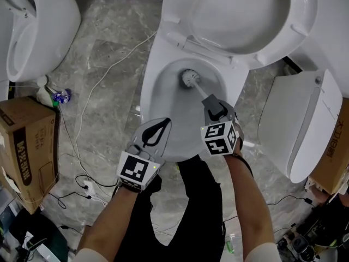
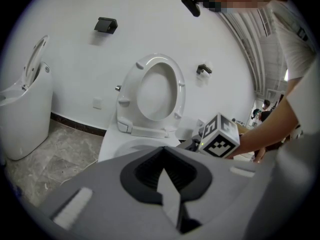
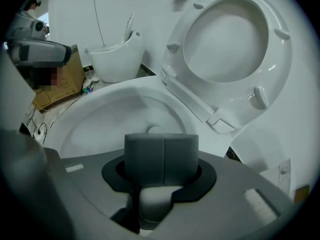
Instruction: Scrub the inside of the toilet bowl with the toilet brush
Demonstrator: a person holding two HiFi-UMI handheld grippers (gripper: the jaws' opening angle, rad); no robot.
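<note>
The white toilet bowl (image 1: pixel 163 100) stands open with its seat and lid (image 1: pixel 240 15) raised against the wall. Inside the bowl, the toilet brush's bristle head (image 1: pixel 188 78) rests near the back, and its white handle (image 1: pixel 203 93) slants down into my right gripper (image 1: pixel 214 109), which is shut on it. In the right gripper view the shut gripper (image 3: pixel 164 156) hides the brush head, and the handle (image 3: pixel 154 204) shows beneath the jaws. My left gripper (image 1: pixel 156 132) hovers over the bowl's front left rim, shut and empty; in its own view the left gripper (image 2: pixel 162 171) faces the raised seat (image 2: pixel 155 91).
A second toilet (image 1: pixel 34 29) stands at the far left and a third toilet (image 1: pixel 305 121) at the right. A cardboard box (image 1: pixel 26 149) sits on the left floor. Cables (image 1: pixel 82 119) trail over the marble floor. The person's dark trousers (image 1: pixel 191 201) stand right in front of the bowl.
</note>
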